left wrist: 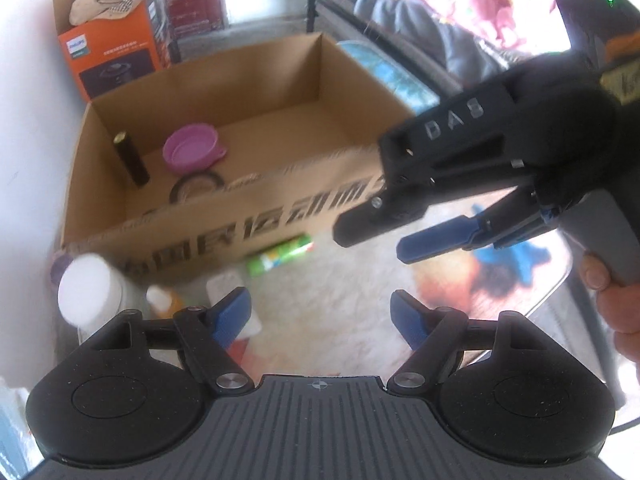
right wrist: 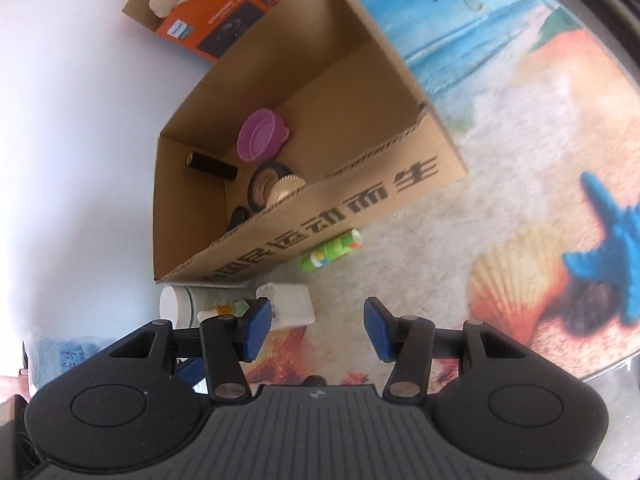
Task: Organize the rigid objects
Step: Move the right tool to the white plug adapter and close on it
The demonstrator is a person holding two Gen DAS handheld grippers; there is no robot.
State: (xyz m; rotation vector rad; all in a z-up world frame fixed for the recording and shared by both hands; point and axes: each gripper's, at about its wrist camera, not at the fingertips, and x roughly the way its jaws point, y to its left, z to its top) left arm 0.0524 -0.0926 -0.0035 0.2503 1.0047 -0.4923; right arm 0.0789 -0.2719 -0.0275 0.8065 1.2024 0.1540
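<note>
Beside cardboard box [right wrist: 360,196]: small green printed tube [right wrist: 331,249], lying flat.

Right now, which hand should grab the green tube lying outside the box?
Probably the right. Its open fingers are empty with clear mat up to the green tube. The left fingers sit over by the white bottle.

We see a box [right wrist: 360,92] of plain brown corrugated cardboard, matt, its cut edge showing the fluting. Inside lies a purple bowl [right wrist: 262,136] of smooth, soft-looking plastic (possibly silicone). The worktop [right wrist: 520,140] carries a glossy printed beach cover. Each tool [left wrist: 320,318] [right wrist: 316,328] is matt black plastic with blue pads [right wrist: 256,326] and bright metal pins. The white bottle [left wrist: 90,292] looks smooth plastic.
</note>
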